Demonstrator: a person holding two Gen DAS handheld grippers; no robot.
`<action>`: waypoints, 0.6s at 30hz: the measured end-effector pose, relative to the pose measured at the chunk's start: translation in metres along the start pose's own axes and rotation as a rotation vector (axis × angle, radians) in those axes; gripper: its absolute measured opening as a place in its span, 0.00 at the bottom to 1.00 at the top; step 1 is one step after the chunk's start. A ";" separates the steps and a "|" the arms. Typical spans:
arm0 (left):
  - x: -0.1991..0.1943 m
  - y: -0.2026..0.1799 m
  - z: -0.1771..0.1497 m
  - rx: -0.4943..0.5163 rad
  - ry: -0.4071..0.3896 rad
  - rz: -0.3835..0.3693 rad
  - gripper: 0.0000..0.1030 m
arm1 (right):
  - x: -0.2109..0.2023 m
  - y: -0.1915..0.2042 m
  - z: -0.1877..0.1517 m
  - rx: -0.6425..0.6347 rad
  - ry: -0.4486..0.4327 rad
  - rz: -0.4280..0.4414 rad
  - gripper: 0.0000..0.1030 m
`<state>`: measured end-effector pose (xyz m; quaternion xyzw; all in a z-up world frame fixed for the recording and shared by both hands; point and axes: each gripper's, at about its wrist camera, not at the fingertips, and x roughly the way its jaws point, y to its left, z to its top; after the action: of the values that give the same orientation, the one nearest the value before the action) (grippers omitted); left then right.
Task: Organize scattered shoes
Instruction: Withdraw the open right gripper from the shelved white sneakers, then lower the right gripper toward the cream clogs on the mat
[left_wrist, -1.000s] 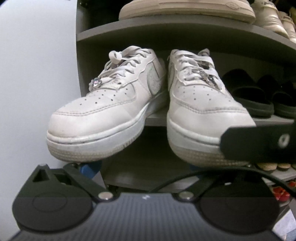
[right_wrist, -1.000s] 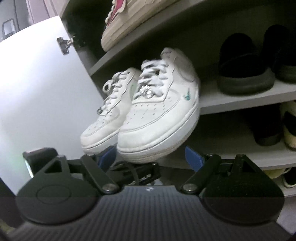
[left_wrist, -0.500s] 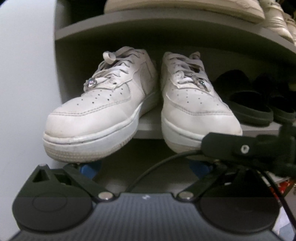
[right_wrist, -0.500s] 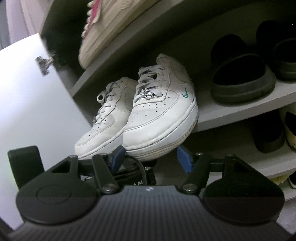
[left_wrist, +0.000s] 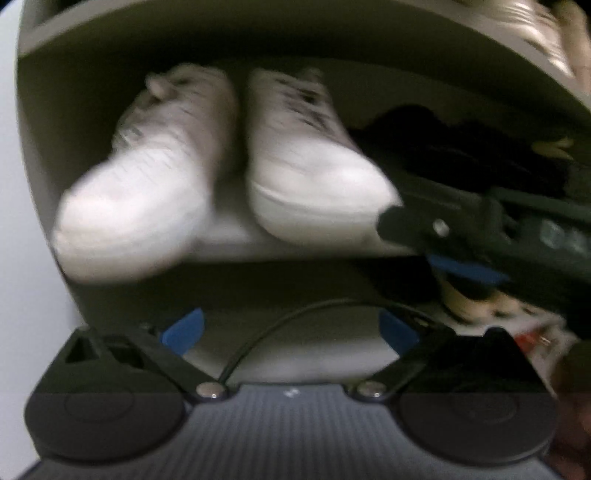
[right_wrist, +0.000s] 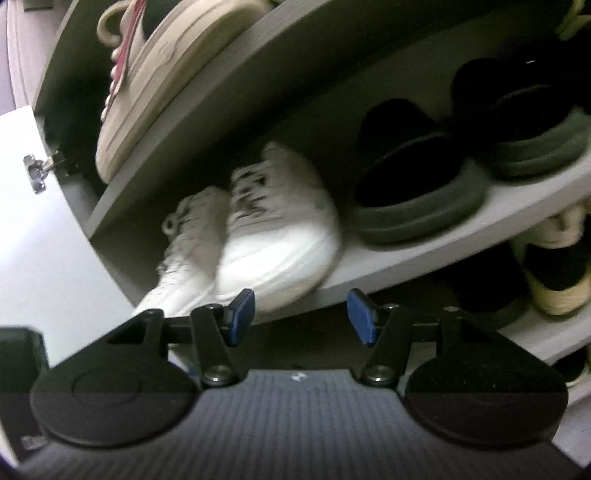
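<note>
Two grippers: left gripper (left_wrist: 291, 328) and right gripper (right_wrist: 301, 315), each nearest its own camera at 6 o'clock.
Left jaws: spread wide, blue pads apart with only a black cable arching between them; nothing held.
Right jaws: about half open and closing; nothing lies between the blue pads, which sit just below the shelf edge.
Right gripper in the left view: enters from 3 o'clock, its black finger tip beside the toe of the right-hand sneaker; whether it touches is lost in blur.
Writing: none readable; a small dark mark on the outer side of one sneaker is too blurred to name.
White sneakers: left sneaker (left_wrist: 140, 184) and right sneaker (left_wrist: 314, 173), a low, laced pair with thick pale soles, side by side, toes toward the cameras.
Sneaker placement: on the middle shelf (right_wrist: 424, 254) at its left end; both toes overhang the front edge, the left one further out.
Black slippers (right_wrist: 417, 195): same shelf, at 2 o'clock from the sneakers in the right view, a dark pair with grey-green soles, just beside them.
Upper shelf (right_wrist: 229, 92): carries a beige shoe (right_wrist: 162, 81) with a pink tongue at 11 o'clock, its sole overhanging the edge.
Lower shelf: at 3 to 4 o'clock in the right view, dark shoes with cream soles (right_wrist: 557, 273).
Cabinet door (right_wrist: 40, 236): white, open at 9 o'clock, with a metal hinge (right_wrist: 37, 171).
</note>
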<state>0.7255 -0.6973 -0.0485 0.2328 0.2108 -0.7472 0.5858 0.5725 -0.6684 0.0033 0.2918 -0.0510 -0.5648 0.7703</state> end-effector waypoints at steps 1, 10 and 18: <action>-0.004 -0.008 -0.010 0.003 0.020 -0.030 0.99 | -0.006 -0.005 -0.002 -0.007 -0.014 -0.019 0.58; -0.006 -0.082 -0.088 0.125 0.186 -0.262 1.00 | -0.094 -0.103 -0.081 -0.032 -0.059 -0.402 0.58; -0.004 -0.124 -0.107 0.240 0.248 -0.376 1.00 | -0.237 -0.221 -0.249 0.201 0.024 -0.938 0.58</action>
<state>0.6161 -0.6032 -0.1266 0.3473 0.2304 -0.8284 0.3742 0.4033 -0.4001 -0.2545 0.3627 0.0406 -0.8403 0.4008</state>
